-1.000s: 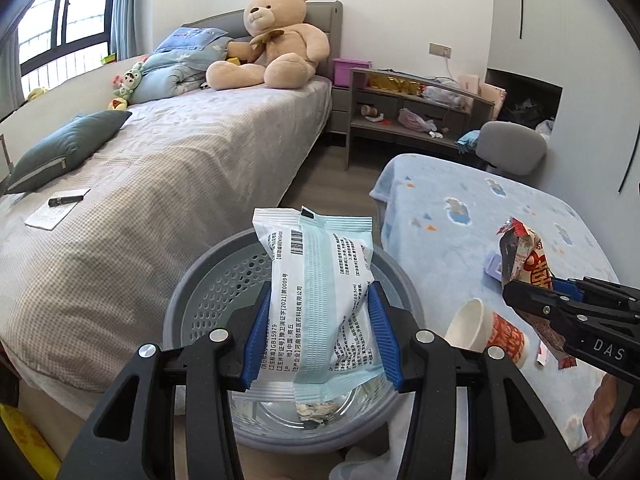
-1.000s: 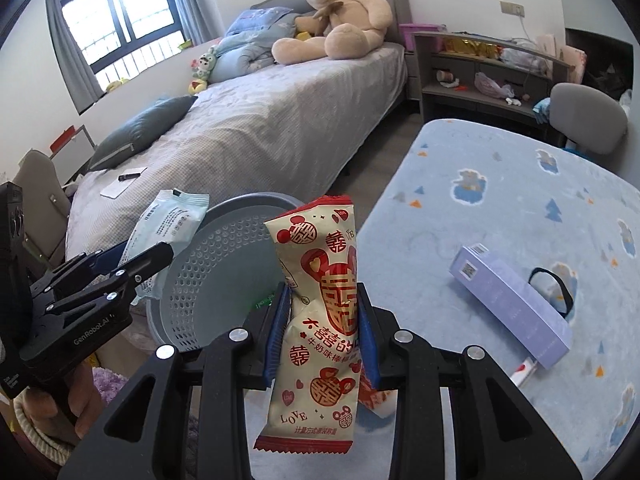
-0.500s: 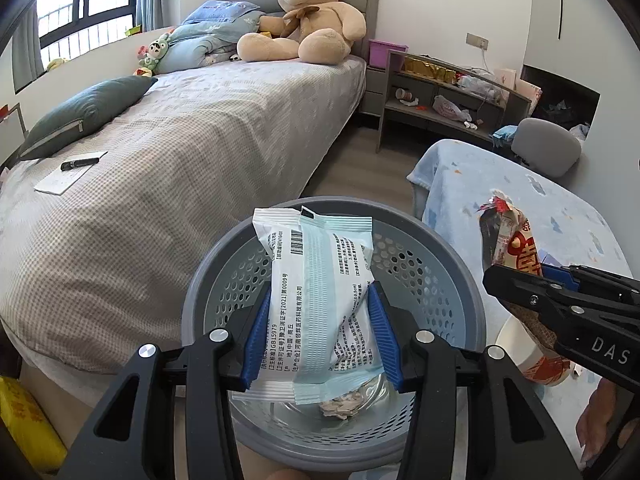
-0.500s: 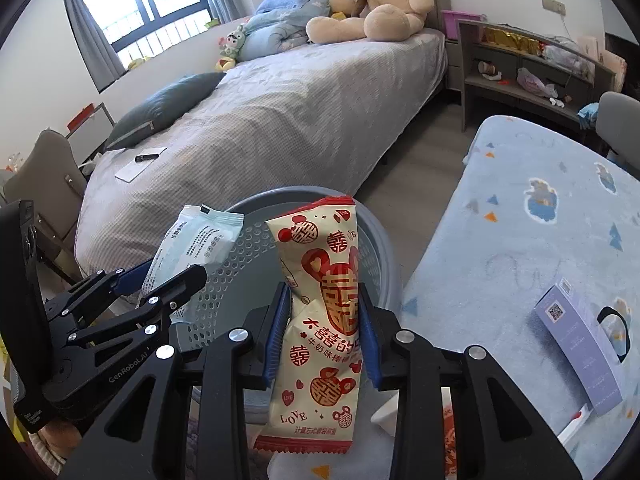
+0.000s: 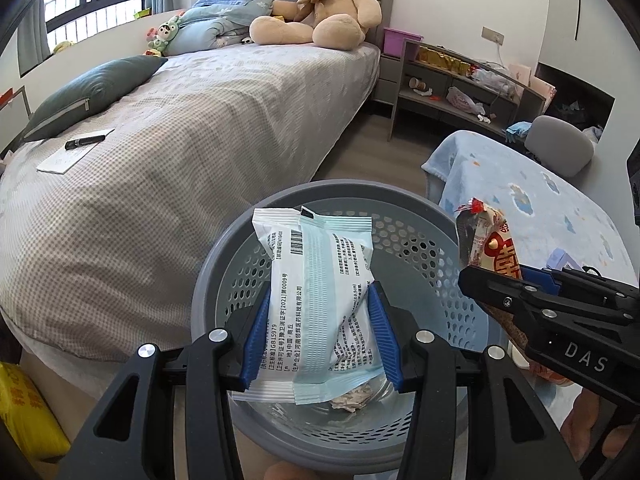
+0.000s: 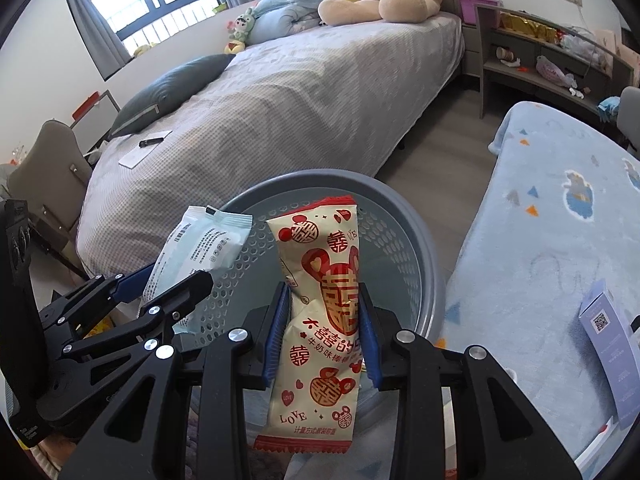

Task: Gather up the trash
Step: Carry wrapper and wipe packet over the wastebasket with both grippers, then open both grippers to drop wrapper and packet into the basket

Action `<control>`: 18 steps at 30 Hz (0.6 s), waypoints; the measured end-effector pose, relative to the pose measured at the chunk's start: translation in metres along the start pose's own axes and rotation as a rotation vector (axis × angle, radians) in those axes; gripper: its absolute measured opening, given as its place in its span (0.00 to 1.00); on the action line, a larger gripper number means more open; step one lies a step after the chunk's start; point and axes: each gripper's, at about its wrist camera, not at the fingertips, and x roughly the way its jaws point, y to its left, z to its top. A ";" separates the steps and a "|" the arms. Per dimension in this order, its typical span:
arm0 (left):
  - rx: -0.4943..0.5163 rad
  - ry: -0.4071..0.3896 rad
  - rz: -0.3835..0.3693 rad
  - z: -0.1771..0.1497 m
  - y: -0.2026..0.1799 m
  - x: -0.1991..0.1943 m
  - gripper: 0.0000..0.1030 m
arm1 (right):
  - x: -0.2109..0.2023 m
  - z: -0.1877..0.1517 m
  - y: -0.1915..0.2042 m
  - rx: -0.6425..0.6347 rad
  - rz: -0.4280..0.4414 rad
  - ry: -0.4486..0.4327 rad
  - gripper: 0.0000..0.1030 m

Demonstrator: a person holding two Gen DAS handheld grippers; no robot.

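1. Left gripper (image 5: pixel 318 334): blue pads pressed against both sides of a white and pale blue packet (image 5: pixel 320 304), jaws part-way closed, packet gripped at its lower half and standing upright.
2. Packet held over the open mouth of the grey basket (image 5: pixel 332 196), with its top edge level with the far rim in the left wrist view.
3. Right gripper (image 6: pixel 324 338): blue pads clamped on a cream and red snack wrapper (image 6: pixel 324 312), jaws narrowly set, wrapper upright with its crimped bottom edge hanging below the pads.
4. Wrapper also above the basket (image 6: pixel 416 232), toward the side nearest the table; seen from the left wrist as a red-printed edge (image 5: pixel 492 244) sticking up above the other tool (image 5: pixel 520 280).
5. Left gripper visible from the right wrist at the lower left (image 6: pixel 160 280), its packet (image 6: pixel 200 248) poking up beside the basket rim.
6. Inside the basket: crumpled pale scraps (image 5: pixel 354 394) on the bottom.
7. On the blue blanket-covered table (image 6: pixel 540 240) to the right: a lavender box (image 6: pixel 612 344) near the edge of view.
8. Behind the basket: a bed (image 5: pixel 180 140) with a checked grey cover, a dark cushion (image 5: pixel 88 92), a sheet of paper with a pen (image 5: pixel 86 141) on it, and a big teddy bear (image 5: pixel 320 4) at the headboard.
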 end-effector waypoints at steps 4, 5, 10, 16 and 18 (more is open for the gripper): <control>-0.011 -0.008 0.006 0.000 0.003 -0.002 0.45 | 0.002 0.003 0.003 -0.006 -0.005 -0.001 0.34; -0.016 -0.009 0.008 0.000 0.005 -0.002 0.45 | 0.003 0.004 0.004 -0.005 -0.006 -0.002 0.36; -0.046 -0.006 0.011 0.000 0.013 -0.003 0.56 | -0.001 0.005 0.002 0.012 -0.007 -0.018 0.51; -0.060 -0.020 0.028 -0.001 0.018 -0.007 0.60 | -0.003 0.004 0.003 0.014 -0.019 -0.019 0.51; -0.059 -0.023 0.033 -0.001 0.018 -0.008 0.61 | -0.003 0.003 0.004 0.012 -0.024 -0.021 0.51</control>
